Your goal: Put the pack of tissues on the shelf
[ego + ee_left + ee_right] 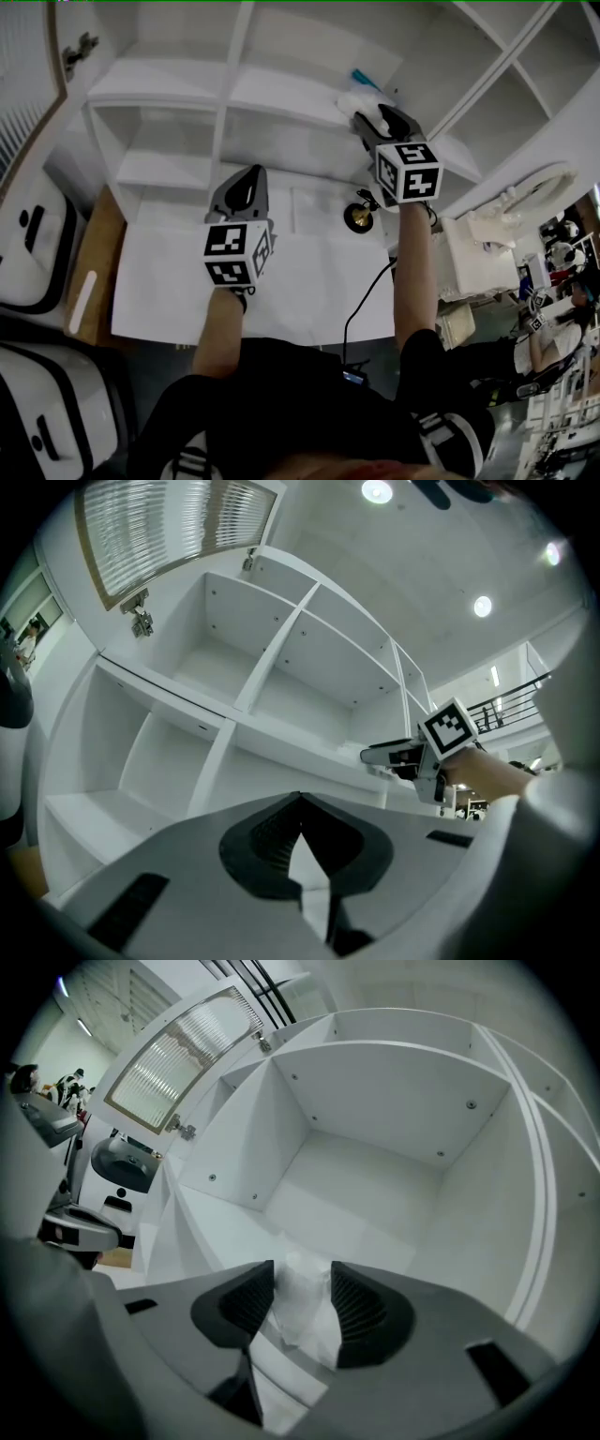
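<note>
The pack of tissues [302, 1302] is a soft white bundle in crinkled wrap. It sits between the two ribbed pads of my right gripper [302, 1293], touching both, with its lower end on the shelf floor [356, 1204]. In the head view the pack [354, 100] lies at the front of an upper right compartment, and the right gripper [370, 117] reaches into it. The left gripper view shows that gripper [389, 755] at the shelf edge. My left gripper [248, 178] hangs lower, in front of the white counter, shut and empty, its tips [300, 803] meeting.
The white shelf unit [225, 94] has several open compartments divided by thin panels. A small blue item [364, 80] lies behind the pack. A brass, bell-like object [359, 217] and a black cable [361, 305] are on the counter. White cases [37, 244] stand on the floor at left.
</note>
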Motion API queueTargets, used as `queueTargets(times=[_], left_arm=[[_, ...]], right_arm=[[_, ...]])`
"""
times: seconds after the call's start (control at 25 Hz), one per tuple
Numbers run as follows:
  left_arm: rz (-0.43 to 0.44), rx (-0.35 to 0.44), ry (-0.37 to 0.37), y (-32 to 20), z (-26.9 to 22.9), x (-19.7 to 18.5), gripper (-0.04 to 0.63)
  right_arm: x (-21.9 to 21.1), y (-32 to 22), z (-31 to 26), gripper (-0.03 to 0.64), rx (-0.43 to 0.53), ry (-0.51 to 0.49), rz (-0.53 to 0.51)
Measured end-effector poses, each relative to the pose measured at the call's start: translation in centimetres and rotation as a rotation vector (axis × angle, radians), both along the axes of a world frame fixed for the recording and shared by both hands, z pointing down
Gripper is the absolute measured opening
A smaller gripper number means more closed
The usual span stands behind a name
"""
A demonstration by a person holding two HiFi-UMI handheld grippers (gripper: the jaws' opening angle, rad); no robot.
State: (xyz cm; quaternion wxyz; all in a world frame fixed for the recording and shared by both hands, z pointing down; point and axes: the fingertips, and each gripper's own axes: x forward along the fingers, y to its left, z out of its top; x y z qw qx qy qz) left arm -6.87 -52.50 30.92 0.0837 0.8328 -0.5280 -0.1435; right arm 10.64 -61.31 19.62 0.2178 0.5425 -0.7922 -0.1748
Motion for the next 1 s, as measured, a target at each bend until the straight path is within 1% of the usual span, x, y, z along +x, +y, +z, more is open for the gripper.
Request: queueTargets(times=[0.08, 0.12, 0.24, 0.32, 0.48, 0.72, 0.84, 1.0], left_arm=[[0.007, 0.004, -0.003, -0.1, 0.0, 0.2, 0.011], [0.011, 0.005, -0.004, 0.0, 0.0, 0.4, 0.011], [0.029, 0.007, -0.010, 0.2, -0.1, 1.2, 0.011], [0.044, 0.005, -0.020, 0.5, 0.0, 1.9, 0.011], [0.067, 0.005, -0.038, 1.1, 0.3, 2.7, 0.011], [0.106, -0.006, -0.060, 1.9, 0.5, 4.8, 0.011], [0.131, -0.016, -0.069, 2.1, 0.9, 6.3, 0.011], [0.156, -0.029, -0.079, 2.5, 1.6, 7.6, 0.011]], right_arm=[[0.3, 0.3, 0.1, 0.156, 0.008, -0.021, -0.001], [0.4, 0.5, 0.2, 0.140, 0.010, -0.032, -0.004], [0.9, 1.3, 0.0, 0.119, 0.022, -0.064, -0.007], [1.3, 2.2, -0.2, 0.106, 0.039, -0.103, -0.008], [1.1, 4.8, -1.0, 0.094, 0.087, -0.206, -0.033], [0.2, 10.9, -2.7, 0.086, 0.155, -0.375, -0.126], [0.2, 12.9, -2.4, 0.084, 0.151, -0.436, -0.165], [0.9, 14.9, -0.3, 0.084, 0.114, -0.514, -0.177]])
